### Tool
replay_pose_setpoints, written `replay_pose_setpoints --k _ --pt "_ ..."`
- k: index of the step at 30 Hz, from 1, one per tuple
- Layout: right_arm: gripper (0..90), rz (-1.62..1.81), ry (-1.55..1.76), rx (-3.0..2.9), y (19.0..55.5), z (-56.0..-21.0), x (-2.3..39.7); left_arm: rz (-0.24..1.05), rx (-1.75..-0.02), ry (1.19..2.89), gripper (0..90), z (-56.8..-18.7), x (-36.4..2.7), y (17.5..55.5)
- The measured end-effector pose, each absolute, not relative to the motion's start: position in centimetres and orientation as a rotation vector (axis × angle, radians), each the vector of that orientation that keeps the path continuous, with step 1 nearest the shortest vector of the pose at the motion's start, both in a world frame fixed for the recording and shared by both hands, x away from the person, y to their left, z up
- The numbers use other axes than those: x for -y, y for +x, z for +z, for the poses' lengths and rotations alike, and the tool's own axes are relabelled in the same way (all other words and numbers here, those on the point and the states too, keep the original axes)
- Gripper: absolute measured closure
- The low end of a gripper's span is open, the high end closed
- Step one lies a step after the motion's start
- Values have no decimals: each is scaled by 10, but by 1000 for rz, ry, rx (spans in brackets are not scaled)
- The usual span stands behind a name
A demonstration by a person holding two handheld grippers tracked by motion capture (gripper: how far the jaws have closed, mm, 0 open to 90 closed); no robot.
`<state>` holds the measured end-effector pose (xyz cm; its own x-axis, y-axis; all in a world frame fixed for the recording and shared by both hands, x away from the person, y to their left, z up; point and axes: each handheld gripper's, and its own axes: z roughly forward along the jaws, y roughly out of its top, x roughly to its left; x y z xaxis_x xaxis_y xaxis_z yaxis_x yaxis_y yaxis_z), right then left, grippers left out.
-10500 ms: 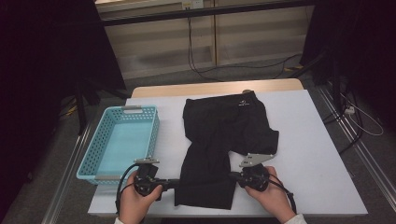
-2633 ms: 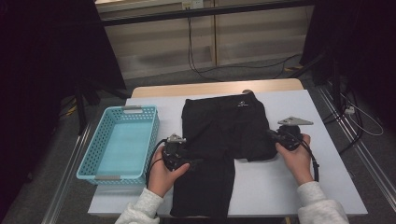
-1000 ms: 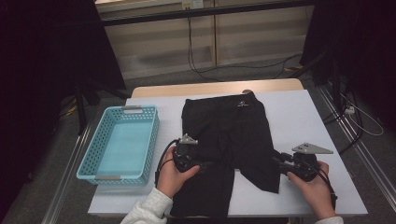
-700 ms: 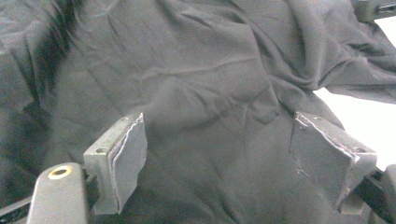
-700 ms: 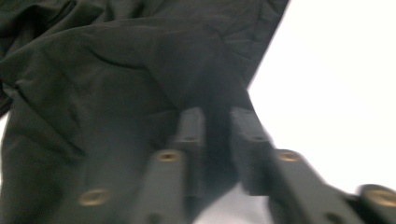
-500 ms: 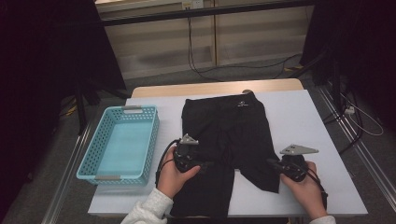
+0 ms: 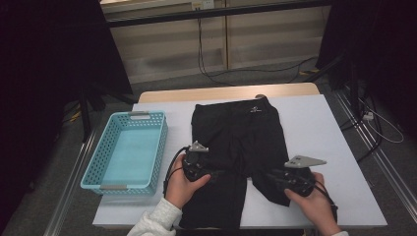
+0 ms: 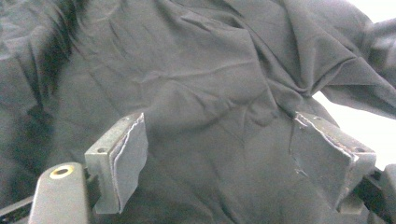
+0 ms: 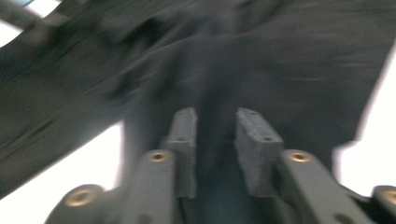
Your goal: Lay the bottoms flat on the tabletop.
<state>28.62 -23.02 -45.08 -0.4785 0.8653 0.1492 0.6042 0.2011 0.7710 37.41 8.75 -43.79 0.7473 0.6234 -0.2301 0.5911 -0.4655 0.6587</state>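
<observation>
Black shorts (image 7: pixel 236 147) lie flat on the white tabletop (image 7: pixel 324 132), with the waistband at the far side and the two legs pointing to the near edge. They are in the middle of the tabletop, just right of a light blue basket (image 7: pixel 129 150), which stands near the left edge. The left leg of the shorts reaches down to the near edge, and the right leg is shorter in the picture and turns a little to the right. The left tool (image 7: pixel 216 173) is held in the left hand (image 7: pixel 183 183) and rests over the left leg, near the crotch. In the left gripper view its jaws are spread wide, and the wrinkled black cloth (image 8: pixel 210 116) lies under and between them; the pads (image 8: pixel 133 154) do not pinch it. The right tool (image 7: pixel 275 178) is in the right hand (image 7: pixel 314 201) and points to the left, at the hem of the right leg. In the right gripper view, which is blurred, its jaws stand with a narrow gap, and they have just been opening a little. Dark cloth (image 9: pixel 280 70) is in front of them and under them, but I cannot tell if some of it is between the pads (image 9: pixel 250 140). A grey plate (image 7: pixel 304 161) sits on top of the right tool.
</observation>
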Motion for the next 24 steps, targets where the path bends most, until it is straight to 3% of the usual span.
replay_pose_setpoints --k 3,11,19,20,22,24 --pt "580 1152 1458 -2044 290 -448 255 53 -910 2189 198 -439 -86 374" --pt "539 975 1542 -1918 299 -461 296 44 -903 2200 198 -440 -84 374" --pt "496 1000 1510 -2010 302 -467 278 48 -910 2197 198 -439 -85 374" --pt "547 994 1492 -2029 302 -467 274 48 -908 2197 198 -439 -85 374" --pt "752 992 1474 -2055 301 -466 269 53 -907 2193 198 -439 -85 373" --pt "888 1068 1486 -2092 301 -467 267 50 -907 2192 198 -439 -85 373"
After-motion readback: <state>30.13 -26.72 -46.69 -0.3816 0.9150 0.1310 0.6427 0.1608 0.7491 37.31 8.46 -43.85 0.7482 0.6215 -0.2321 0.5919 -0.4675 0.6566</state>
